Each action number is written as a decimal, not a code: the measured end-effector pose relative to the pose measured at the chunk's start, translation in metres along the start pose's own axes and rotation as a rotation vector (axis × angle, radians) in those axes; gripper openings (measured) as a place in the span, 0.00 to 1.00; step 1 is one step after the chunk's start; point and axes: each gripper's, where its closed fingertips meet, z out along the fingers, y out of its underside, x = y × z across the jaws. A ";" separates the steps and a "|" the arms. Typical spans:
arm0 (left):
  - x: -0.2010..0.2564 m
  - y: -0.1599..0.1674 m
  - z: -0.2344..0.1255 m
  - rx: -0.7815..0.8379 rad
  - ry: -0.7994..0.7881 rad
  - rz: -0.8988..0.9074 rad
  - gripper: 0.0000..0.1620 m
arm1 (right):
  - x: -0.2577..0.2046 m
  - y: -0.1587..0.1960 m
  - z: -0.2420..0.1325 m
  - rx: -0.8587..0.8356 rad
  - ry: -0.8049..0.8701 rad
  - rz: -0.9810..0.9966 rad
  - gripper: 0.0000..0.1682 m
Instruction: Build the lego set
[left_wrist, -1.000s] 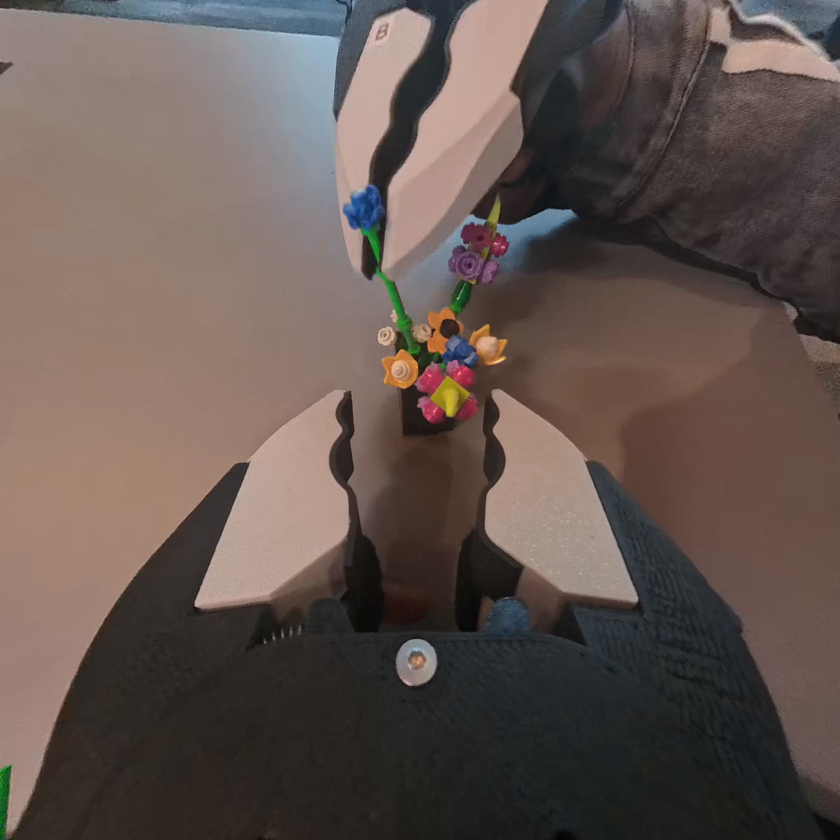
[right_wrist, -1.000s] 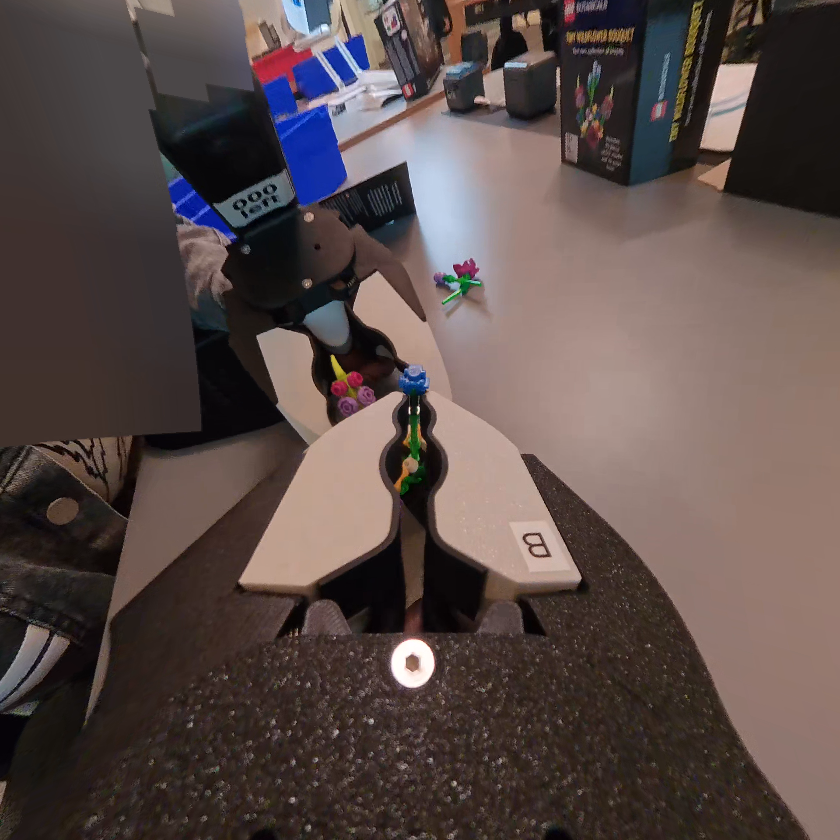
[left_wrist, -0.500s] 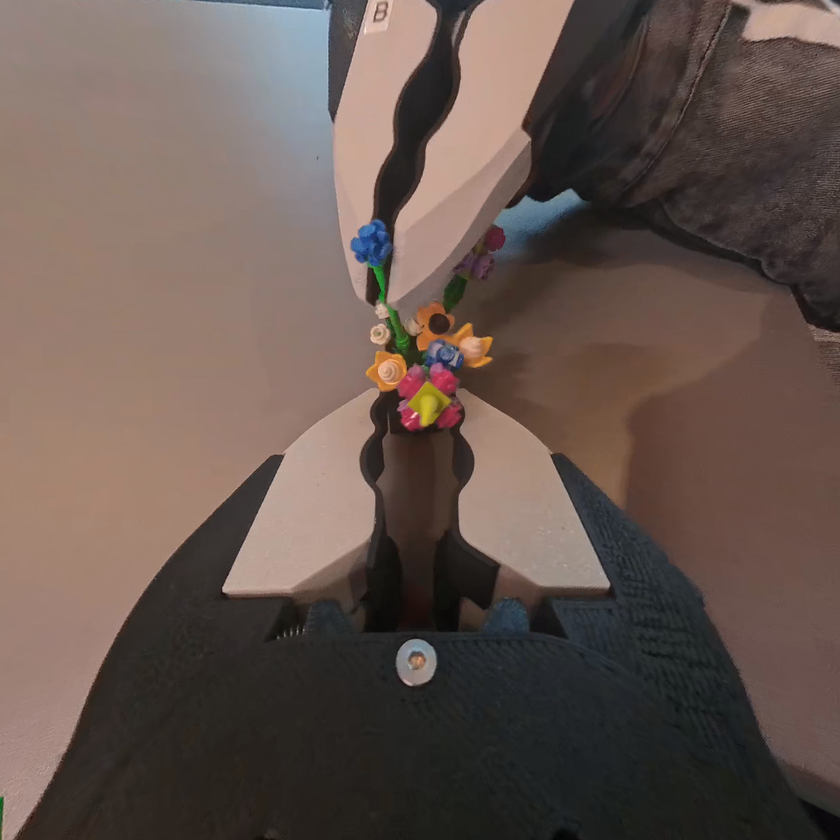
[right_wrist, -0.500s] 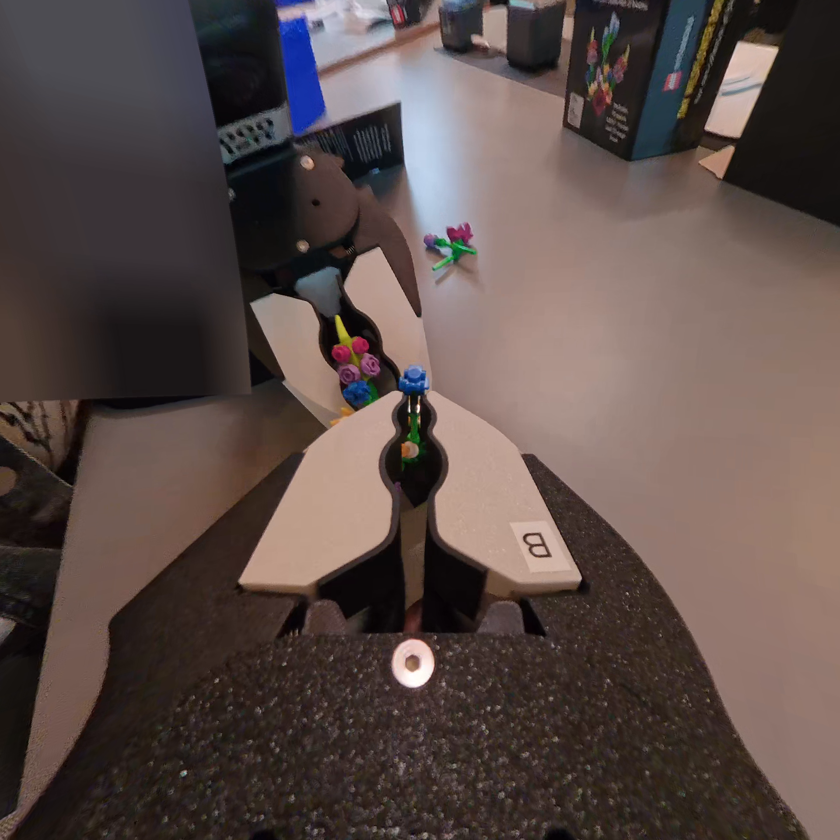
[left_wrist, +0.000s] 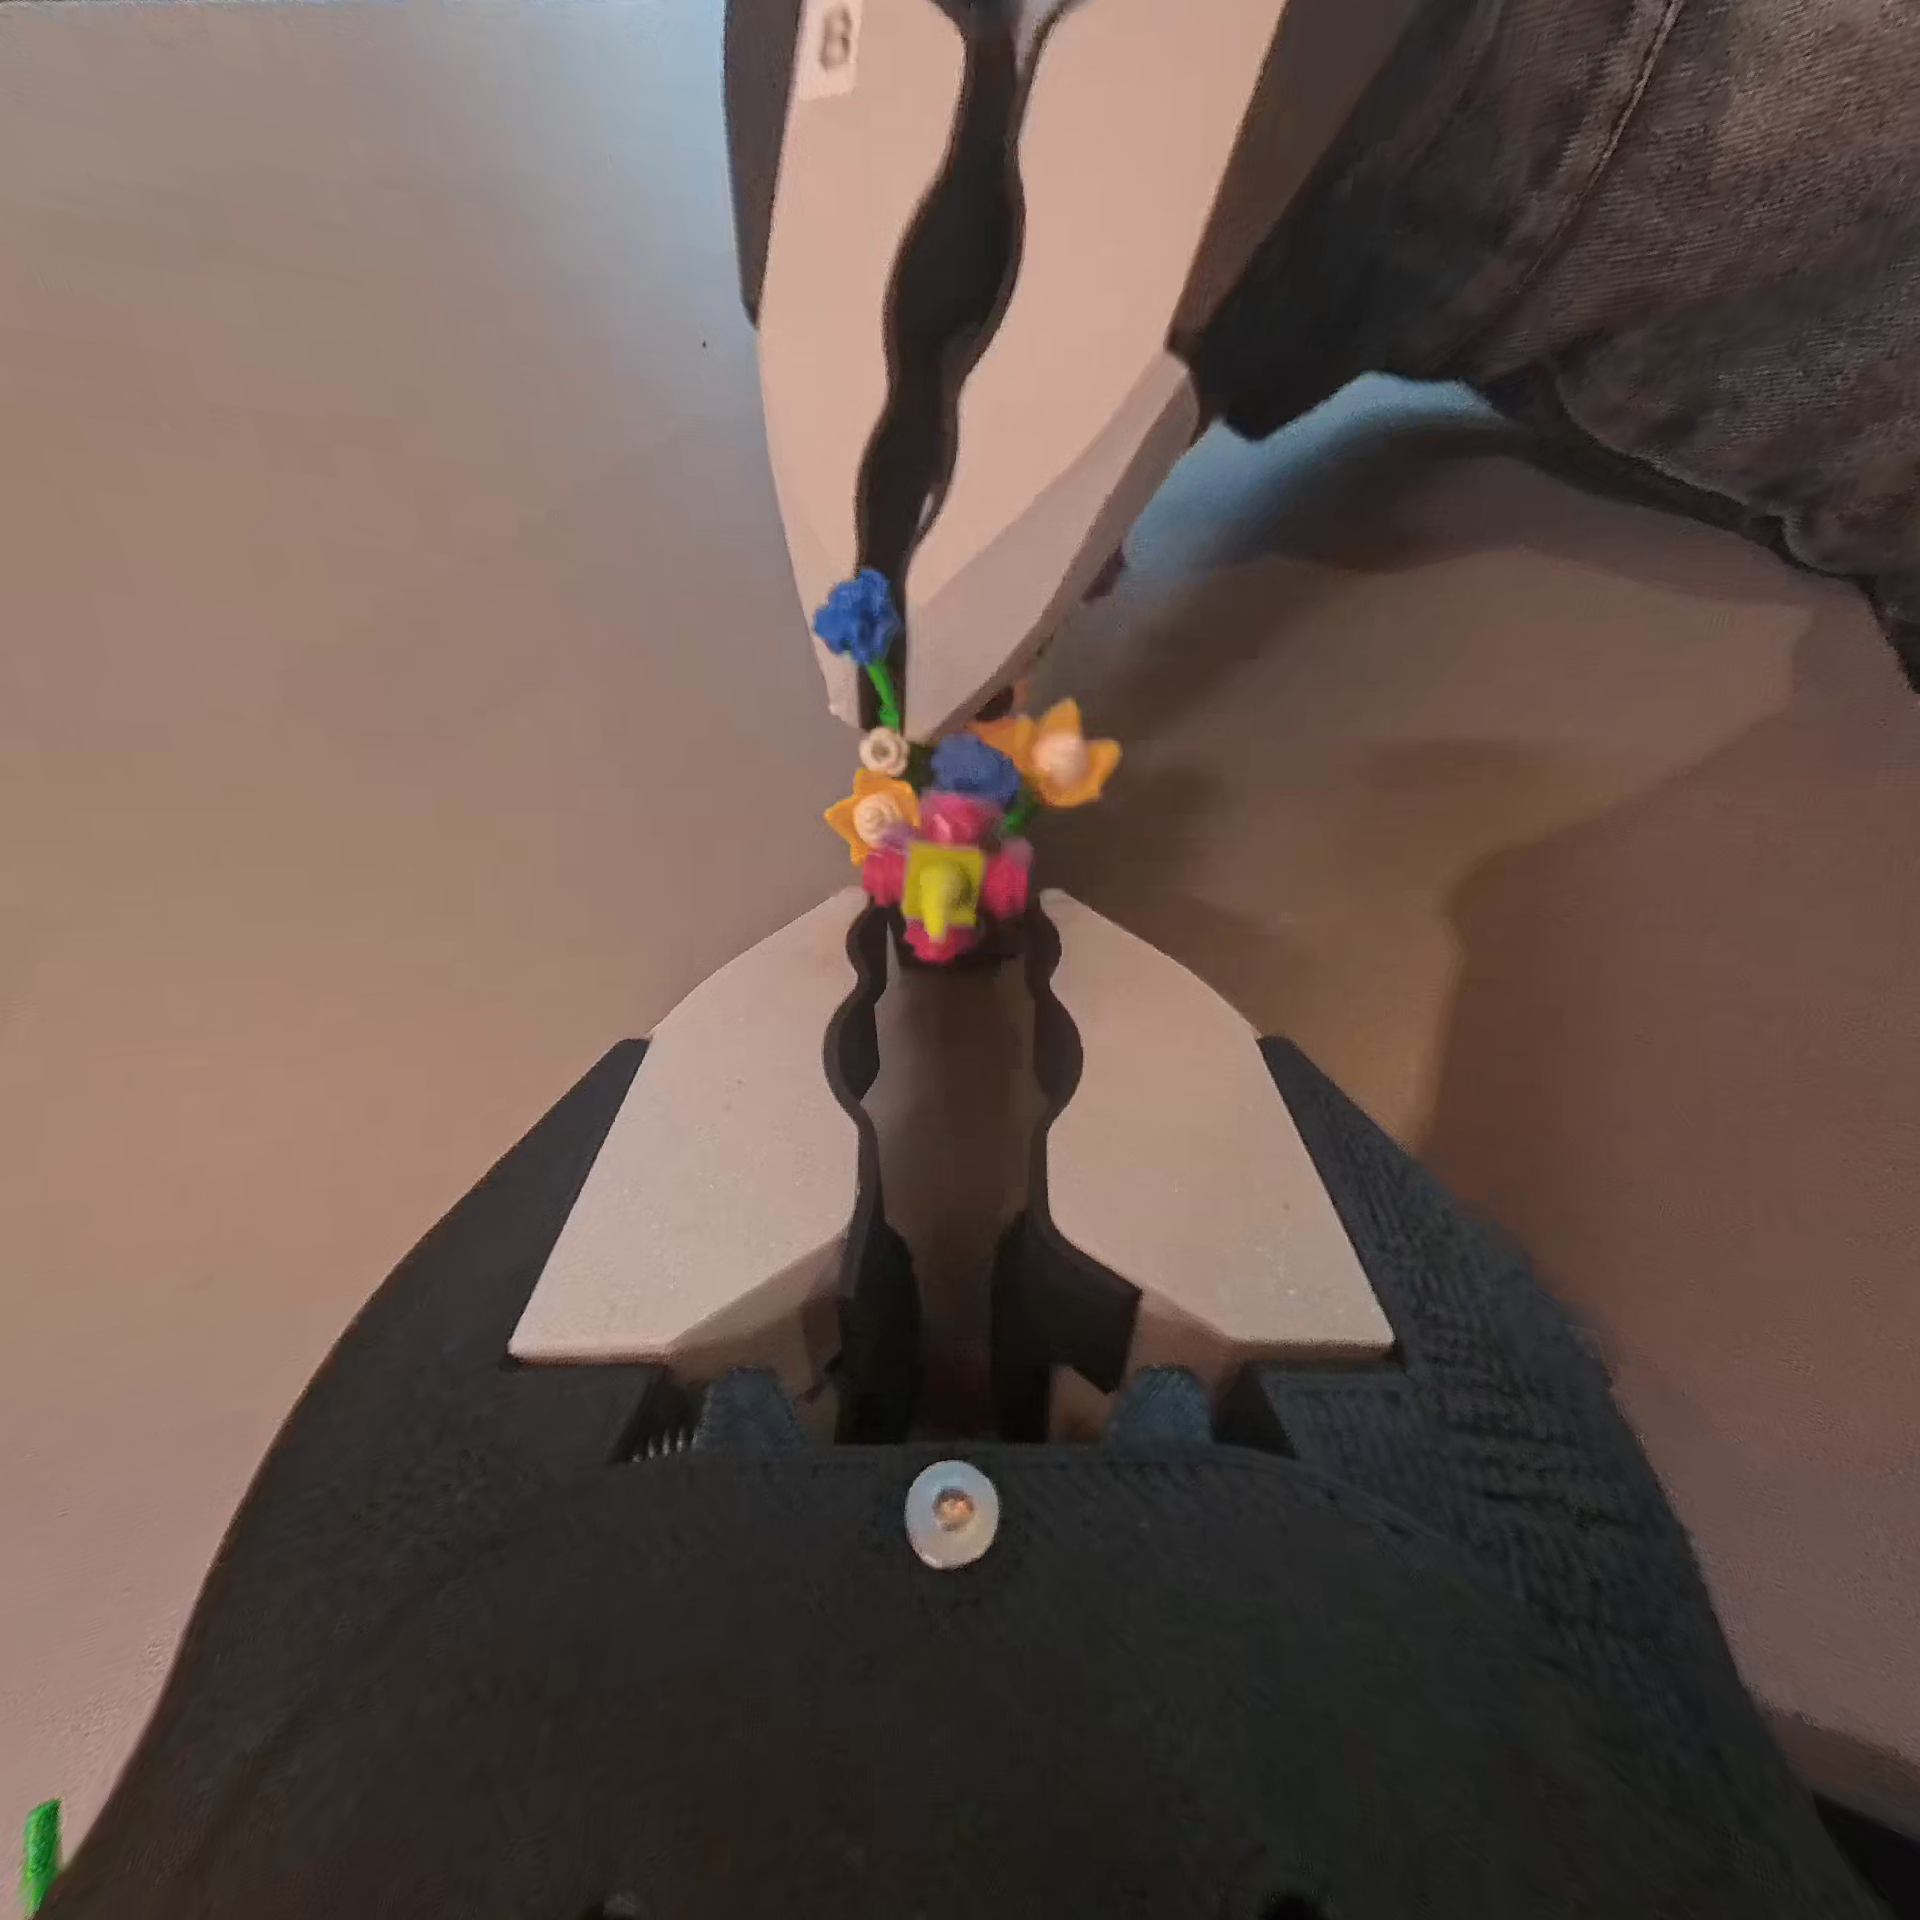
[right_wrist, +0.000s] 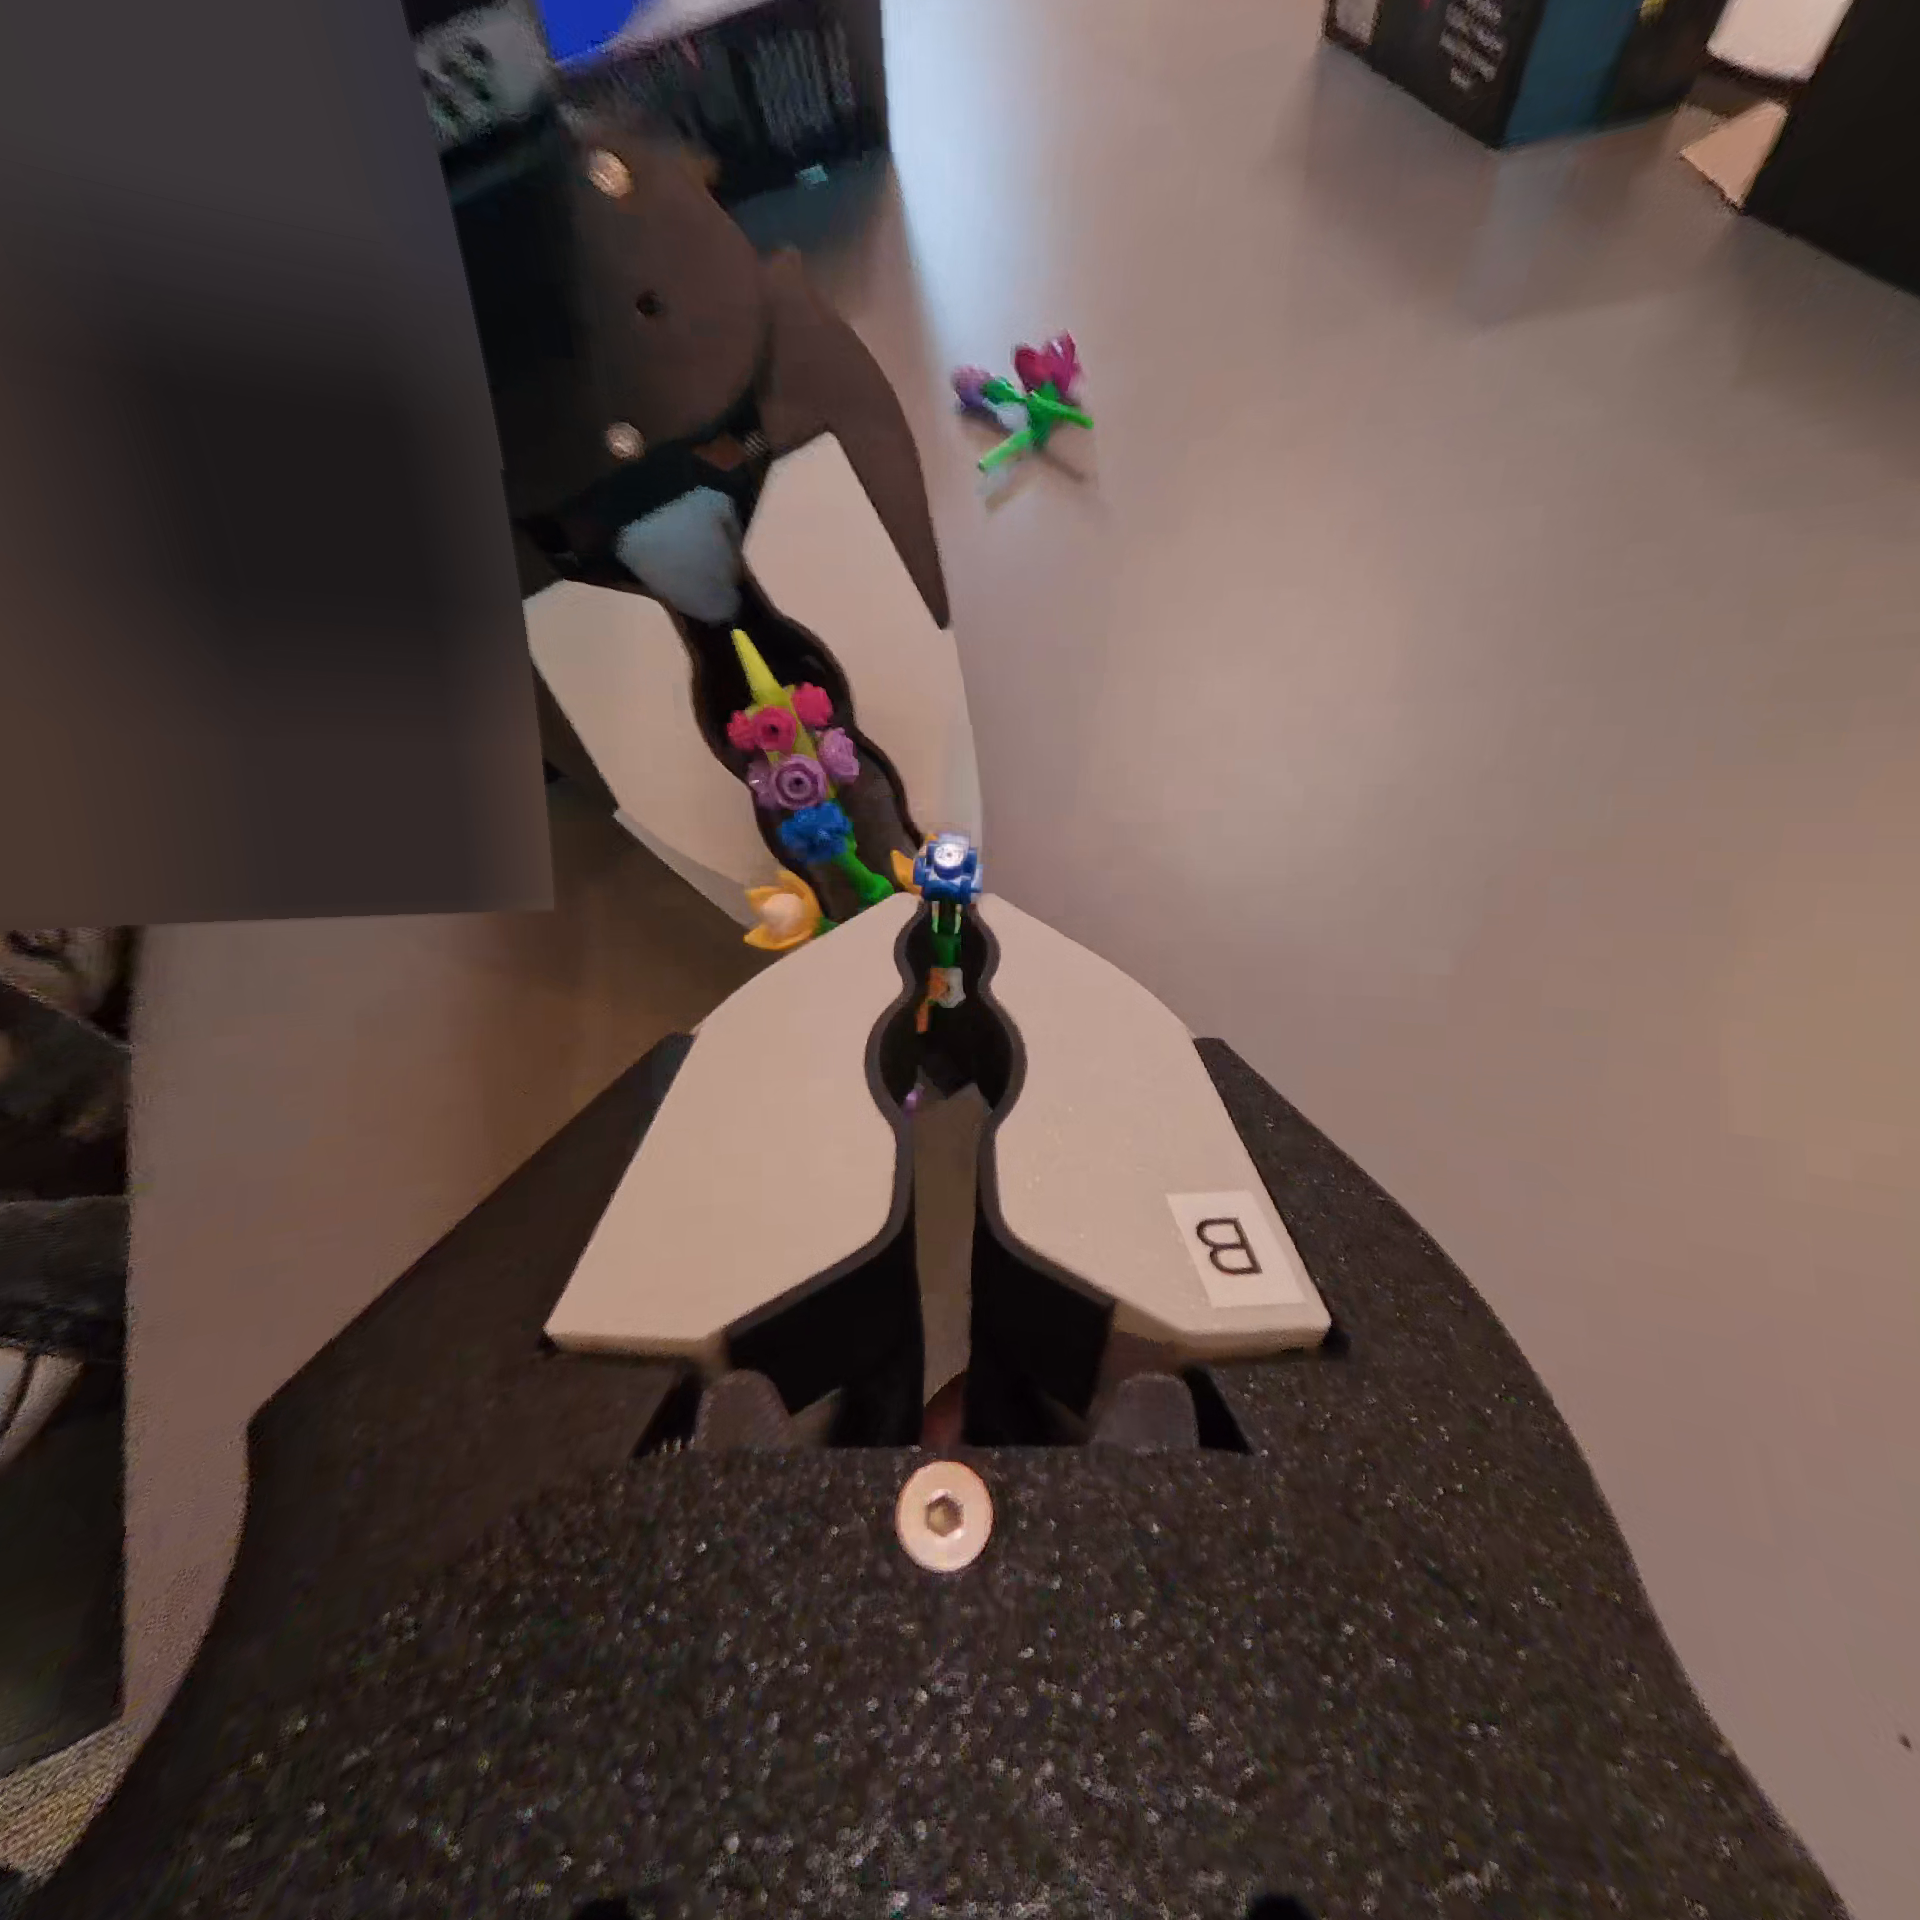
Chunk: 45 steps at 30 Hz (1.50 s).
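A small lego bouquet (left_wrist: 961, 831) of orange, pink, blue and white flowers stands on a dark base. My left gripper (left_wrist: 951, 914) is shut on that base and holds it upright on the table. My right gripper (right_wrist: 943, 909) is shut on the green stem of a blue flower (right_wrist: 948, 871). It comes down from above in the left wrist view (left_wrist: 894, 717) and holds the blue flower (left_wrist: 857, 623) against the top of the bouquet. In the right wrist view the bouquet (right_wrist: 795, 774) sits between the left gripper's fingers (right_wrist: 623, 727).
A loose purple and magenta flower sprig (right_wrist: 1023, 400) lies on the grey table (right_wrist: 1455, 831) beyond the grippers. A dark printed box (right_wrist: 1538, 73) and a black object (right_wrist: 1849, 125) stand at the far right. A person's grey sleeve (left_wrist: 1610, 260) fills the upper right of the left wrist view.
My left gripper has moved forward and shut on the bouquet's base. My right gripper has lowered the blue flower closer into the bouquet.
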 end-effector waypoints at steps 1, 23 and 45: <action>0.000 0.004 0.002 -0.030 -0.005 0.016 0.16 | -0.001 -0.001 0.000 0.004 -0.004 0.000 0.03; -0.001 0.006 0.002 -0.041 0.000 0.012 0.16 | -0.004 -0.027 -0.018 0.214 -0.010 -0.071 0.13; -0.001 0.005 0.001 -0.027 0.003 0.008 0.19 | 0.000 -0.014 -0.019 0.162 -0.024 -0.035 0.13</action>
